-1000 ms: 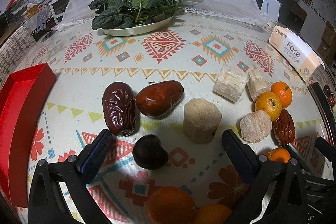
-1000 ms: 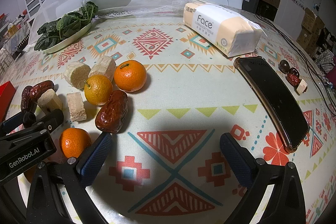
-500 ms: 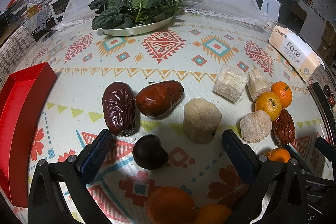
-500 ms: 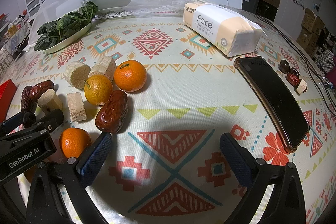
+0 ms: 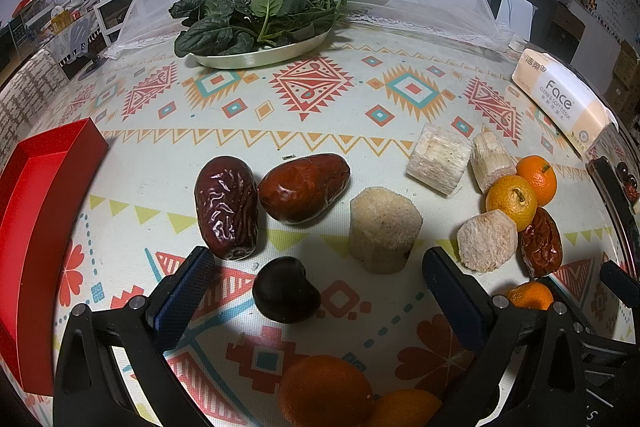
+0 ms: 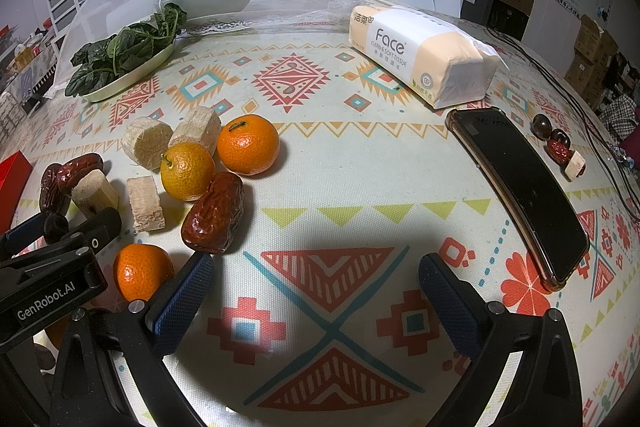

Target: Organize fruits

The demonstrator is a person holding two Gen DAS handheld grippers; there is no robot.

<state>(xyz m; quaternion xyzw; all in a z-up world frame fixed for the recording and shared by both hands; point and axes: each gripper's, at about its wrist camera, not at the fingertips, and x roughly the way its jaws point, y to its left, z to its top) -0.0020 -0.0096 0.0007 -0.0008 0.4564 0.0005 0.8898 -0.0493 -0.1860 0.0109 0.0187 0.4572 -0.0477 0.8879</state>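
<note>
While both claws stand wide open and hold nothing, we see our left claw [image 5: 316,287] framing a dark chestnut [image 5: 286,295] on the desk [image 5: 360,107], with two wrinkled dates [image 5: 226,207] and a pale cane piece [image 5: 382,235] just beyond. Only the right claw [image 6: 316,287] view shows the phone [image 6: 520,187]; only the left shows the whole red tray [image 5: 36,207].

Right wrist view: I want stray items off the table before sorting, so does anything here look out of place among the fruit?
Yes. A phone lies face-up on the tablecloth right of the fruit, with a tissue pack behind it. Neither is fruit. Nothing looks spilled or damaged.
</note>
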